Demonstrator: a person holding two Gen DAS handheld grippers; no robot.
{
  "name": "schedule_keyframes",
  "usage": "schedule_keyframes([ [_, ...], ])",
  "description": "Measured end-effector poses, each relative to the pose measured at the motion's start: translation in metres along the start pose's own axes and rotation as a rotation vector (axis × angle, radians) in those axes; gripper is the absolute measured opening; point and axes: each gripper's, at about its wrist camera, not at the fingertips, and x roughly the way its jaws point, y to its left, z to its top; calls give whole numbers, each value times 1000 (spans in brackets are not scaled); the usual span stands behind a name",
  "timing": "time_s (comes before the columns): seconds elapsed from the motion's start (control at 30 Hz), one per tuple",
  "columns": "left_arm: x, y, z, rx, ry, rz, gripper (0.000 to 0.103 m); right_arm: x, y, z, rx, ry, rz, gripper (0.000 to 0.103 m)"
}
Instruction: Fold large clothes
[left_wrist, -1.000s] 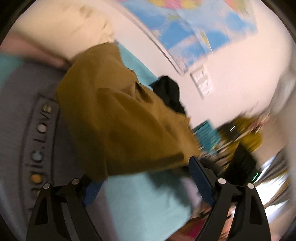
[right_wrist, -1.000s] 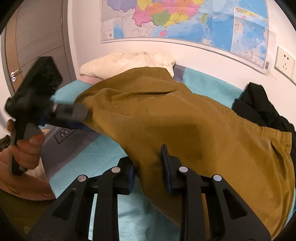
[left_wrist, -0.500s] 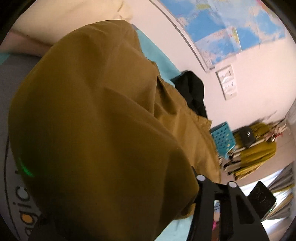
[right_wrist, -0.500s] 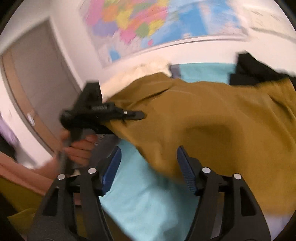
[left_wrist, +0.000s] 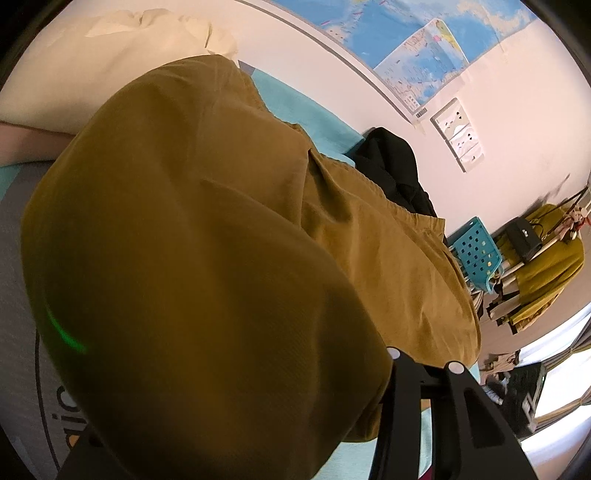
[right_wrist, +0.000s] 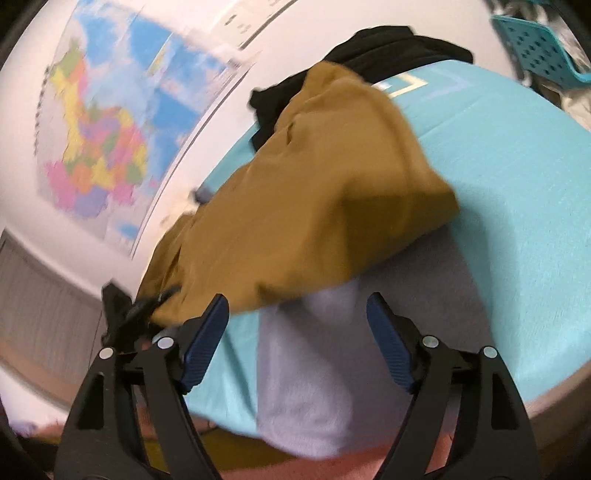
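Basket (turquoise, contents unclear) stands beyond mustard garment on bed.

Home bedroom, bed with teal sheet, wall map, clothes rack

One mustard-brown cloth garment on the turquoise bed sheet. One black garment heap by the wall. One cream pillow. Two colourful wall maps (edges overlapping). One turquoise perforated plastic basket. One white wall socket panel. Two black grippers: left gripper, right gripper.
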Motion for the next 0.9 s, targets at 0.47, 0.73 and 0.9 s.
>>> schedule_keyframes([
  [0.47,5,-7,2,33,3,12,49,40,13,28,34,-201,-185,99],
  [0.73,7,-7,2,56,2,-12,57,30,4,26,69,-225,-79,93],
  [0.9,9,-9,3,62,2,-30,67,36,17,19,-6,-122,-146,92],
])
